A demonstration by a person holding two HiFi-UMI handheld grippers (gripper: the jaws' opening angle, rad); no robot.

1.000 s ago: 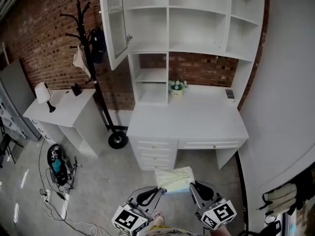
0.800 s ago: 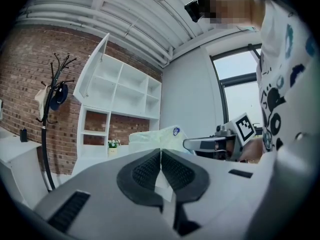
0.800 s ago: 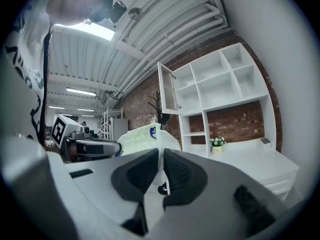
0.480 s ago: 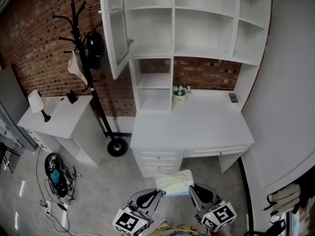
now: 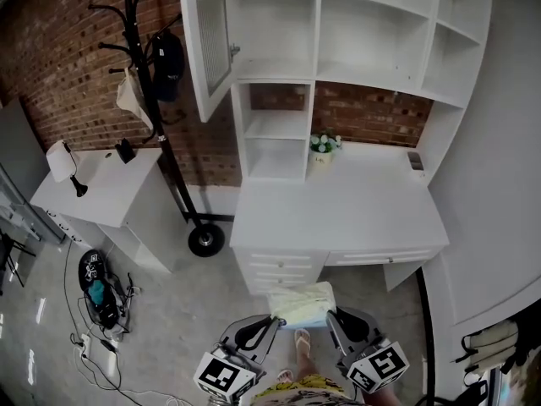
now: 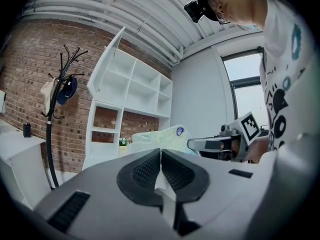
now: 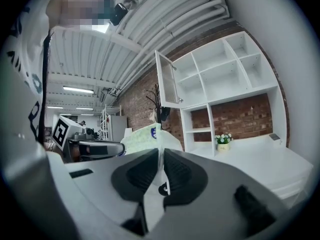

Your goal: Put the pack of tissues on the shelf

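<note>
A pale yellow-green soft plastic pack of tissues [image 5: 301, 304] hangs in the air just in front of the drawers of the white bench [image 5: 338, 214], stretched between the two tools. The left tool [image 6: 161, 153] has its jaws pressed together on a thin edge of the pack's wrapper. The right tool [image 7: 161, 156] pinches the opposite end, jaws nearly together. Above the bench rises the white open shelf unit [image 5: 355, 32], its panelled door [image 5: 207, 41] swung out on the left. A small pot of white flowers [image 5: 322, 149] stands at the back of the bench.
</note>
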